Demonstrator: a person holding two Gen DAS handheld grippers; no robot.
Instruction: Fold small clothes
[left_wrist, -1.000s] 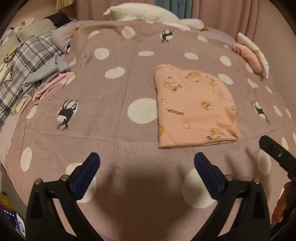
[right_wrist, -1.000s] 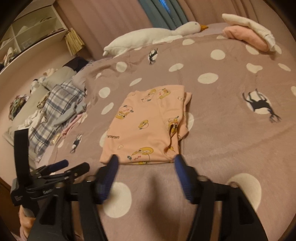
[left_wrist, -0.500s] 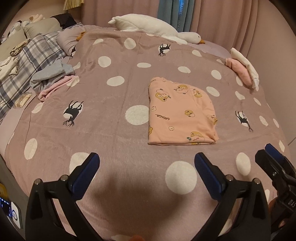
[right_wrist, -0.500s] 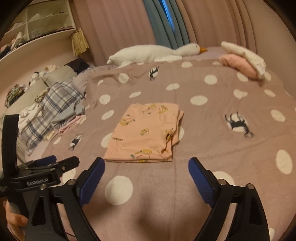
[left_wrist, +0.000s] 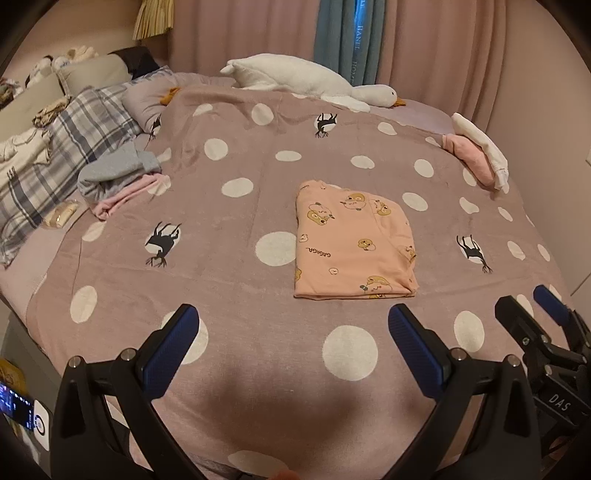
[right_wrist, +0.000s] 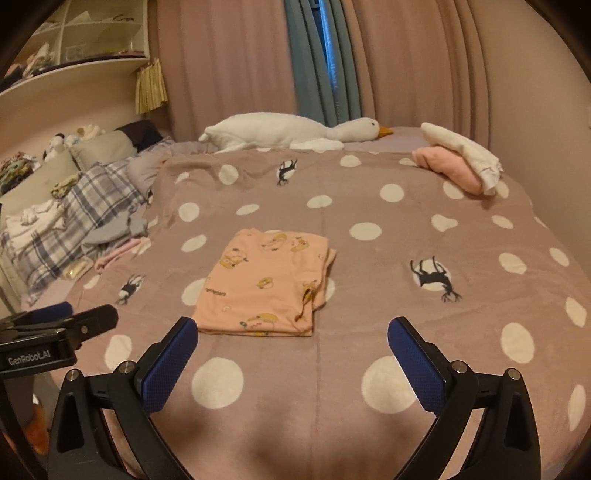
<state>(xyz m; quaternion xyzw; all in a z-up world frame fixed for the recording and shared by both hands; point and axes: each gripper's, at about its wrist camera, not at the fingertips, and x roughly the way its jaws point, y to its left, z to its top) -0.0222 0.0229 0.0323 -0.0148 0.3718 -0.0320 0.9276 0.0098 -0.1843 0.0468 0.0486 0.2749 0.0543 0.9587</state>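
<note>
Left wrist view: the left gripper (left_wrist: 291, 332) has its jaws spread wide with nothing between them, over the near part of the bed (left_wrist: 229, 280), which is covered by a mauve blanket with white dots. The folded peach garment (left_wrist: 351, 243) with cartoon prints lies flat on the blanket beyond the jaws, apart from both grippers — no pad touches it.

Right wrist view: the right gripper (right_wrist: 291, 354) has jaws that have just been opening and now stand fully spread, empty; the peach garment (right_wrist: 266, 284) lies just beyond the fingertips. A white goose plush (right_wrist: 291, 131) rests along the far edge of the bed. A folded pink and white stack (right_wrist: 458, 158) sits at the far right corner. Unfolded grey and pink clothes (left_wrist: 118, 177) lie heaped at the left edge beside a plaid cloth (left_wrist: 66, 147).
</note>
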